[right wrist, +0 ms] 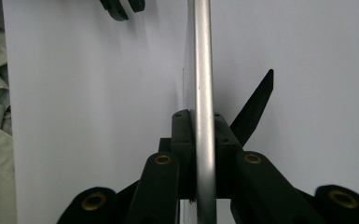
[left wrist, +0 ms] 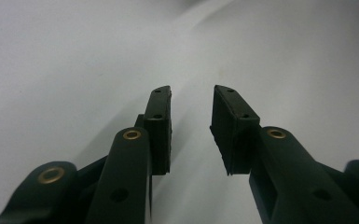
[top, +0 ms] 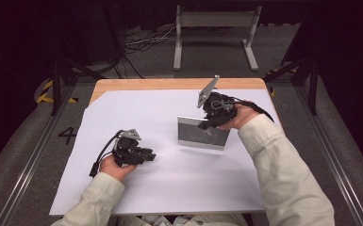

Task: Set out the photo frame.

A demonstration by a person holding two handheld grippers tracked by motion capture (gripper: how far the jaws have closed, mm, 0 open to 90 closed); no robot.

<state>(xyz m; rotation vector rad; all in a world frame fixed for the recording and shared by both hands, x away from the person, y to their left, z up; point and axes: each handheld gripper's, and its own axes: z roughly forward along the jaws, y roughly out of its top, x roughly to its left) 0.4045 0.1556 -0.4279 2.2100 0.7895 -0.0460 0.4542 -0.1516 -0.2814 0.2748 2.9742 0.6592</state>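
Left gripper (top: 147, 155): low over white sheet (top: 146, 113) on tabletop (top: 169, 84), left of and nearer person than picture frame (top: 202, 133); jaws moderately apart, nothing between. Picture frame: silver-edged, standing upright on white sheet, right of centre, dark stand leg (right wrist: 254, 107) splayed behind. Right gripper (top: 209, 123): at frame's top edge, jaws closed on thin metal rim (right wrist: 203, 93), one pad each face. Grey plate (top: 208, 90) juts above right gripper.
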